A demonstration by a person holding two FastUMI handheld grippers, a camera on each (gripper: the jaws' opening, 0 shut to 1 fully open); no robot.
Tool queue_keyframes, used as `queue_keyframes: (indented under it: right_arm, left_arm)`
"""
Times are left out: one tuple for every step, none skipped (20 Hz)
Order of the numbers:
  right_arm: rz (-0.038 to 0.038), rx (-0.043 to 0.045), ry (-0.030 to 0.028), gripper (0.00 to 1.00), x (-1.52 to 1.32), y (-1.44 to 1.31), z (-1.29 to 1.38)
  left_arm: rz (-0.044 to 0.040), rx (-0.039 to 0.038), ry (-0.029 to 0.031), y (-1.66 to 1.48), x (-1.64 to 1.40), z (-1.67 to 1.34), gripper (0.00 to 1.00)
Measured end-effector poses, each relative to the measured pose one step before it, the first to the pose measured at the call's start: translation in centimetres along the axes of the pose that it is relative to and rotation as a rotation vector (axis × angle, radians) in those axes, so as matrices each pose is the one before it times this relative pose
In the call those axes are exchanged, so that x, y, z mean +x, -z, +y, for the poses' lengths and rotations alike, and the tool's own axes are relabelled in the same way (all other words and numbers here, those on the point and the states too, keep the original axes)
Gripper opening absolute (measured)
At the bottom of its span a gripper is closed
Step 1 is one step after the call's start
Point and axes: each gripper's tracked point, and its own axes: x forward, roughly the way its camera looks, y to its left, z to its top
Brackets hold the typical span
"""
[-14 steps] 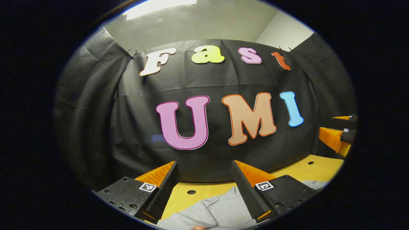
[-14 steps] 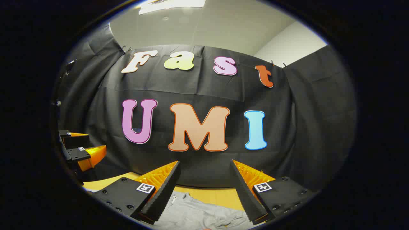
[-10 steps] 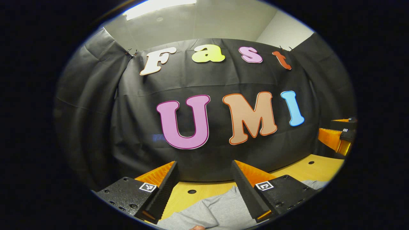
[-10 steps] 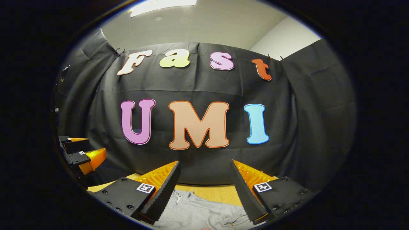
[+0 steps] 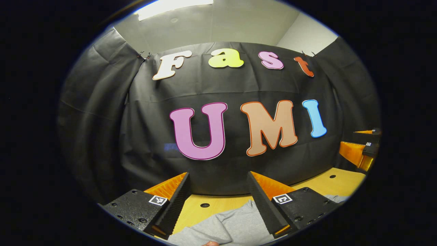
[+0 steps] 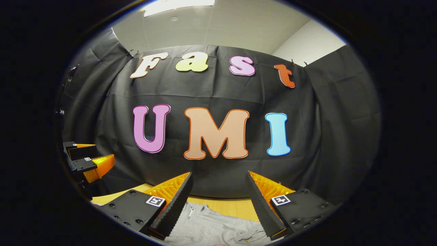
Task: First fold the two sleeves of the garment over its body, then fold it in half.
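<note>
Left gripper: fingers spread wide apart with nothing between them, held above the counter and aimed level toward the booth's black cloth back wall. Below and between the fingers lies the light grey knit fabric garment, resting flat on the yellow wooden counter; the visible part shows a soft diagonal fold line running toward the near edge. A small dark round hole in the counter surface sits just beyond the garment's far hem, and a second hole lies nearer the right side of the counter. A bit of a fingertip shows at the very bottom of the left gripper view, touching or just over the cloth; which, cannot tell. Right gripper: fingers likewise wide open, empty, raised over the counter and pointing at the same wall. Under them the garment shows a collar with a short zip near the left finger, and rumpled folds toward the right finger. Far edge of the counter meets the foot of the cloth wall. In the left gripper view the right gripper appears at the far right, over the counter's right side, apart from the garment. In the right gripper view the left gripper appears at the far left, also open. White ceiling with a light panel above the cloth.
</note>
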Motion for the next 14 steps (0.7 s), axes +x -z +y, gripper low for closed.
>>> queue_keyframes:
  right_arm:
    - [-0.00008,-0.00202,-0.00100,0.98,0.065,0.057,0.005]
    - [-0.00073,-0.00281,-0.00082,0.97,-0.007,-0.033,-0.029]
    - [-0.00164,-0.00159,-0.00106,0.96,0.067,0.052,-0.039]
    - [-0.00102,-0.00063,-0.00080,0.97,0.072,0.002,0.092]
    - [0.00138,0.00005,0.00000,0.96,0.032,0.064,-0.068]
    - [0.00259,0.00010,0.00007,0.98,0.039,0.105,-0.119]
    - [0.00260,-0.00078,-0.00140,0.97,0.119,0.132,0.009]
    - [0.00208,-0.00254,-0.00235,0.97,0.042,0.075,-0.004]
    - [0.00129,-0.00287,-0.00032,0.97,0.048,0.094,-0.075]
    - [0.00141,-0.00424,-0.00178,0.98,0.054,0.062,-0.117]
    - [0.00122,-0.00570,-0.00224,0.97,0.096,0.153,-0.091]
    - [0.00255,-0.00795,-0.00086,0.97,0.036,0.153,-0.200]
    - [0.00434,-0.01263,0.00239,0.98,0.032,0.248,-0.375]
    - [0.00725,-0.01328,0.00052,0.97,0.075,0.300,-0.269]
  left_arm:
    - [0.00373,-0.00199,-0.00264,0.271,-0.039,0.093,0.96]
    - [0.00111,-0.00138,-0.00327,-0.031,0.000,0.175,0.96]
    - [-0.00021,-0.00022,-0.00233,0.032,0.000,0.111,0.96]
    - [-0.00046,0.00156,-0.00352,-0.095,0.087,0.107,0.96]
    - [0.00009,0.00123,-0.00136,0.121,-0.067,0.011,0.96]
    - [0.00023,0.00040,-0.00297,0.019,-0.016,0.087,0.96]
    - [-0.00089,-0.00128,0.00038,-0.001,0.034,0.041,0.96]
    - [-0.00016,-0.00022,-0.00184,-0.042,0.076,-0.025,0.96]
    - [0.00037,-0.00042,-0.00106,0.156,-0.025,0.064,0.96]
    - [0.00109,0.00000,-0.00151,0.024,0.056,0.019,0.96]
    - [0.00087,0.00001,-0.00142,0.015,0.019,0.058,0.96]
    - [0.00023,0.00130,-0.00058,-0.047,0.082,-0.025,0.99]
    - [0.00003,0.00153,-0.00109,0.196,-0.030,0.002,0.99]
    - [0.00046,0.00089,0.00125,-0.014,0.053,-0.023,0.96]
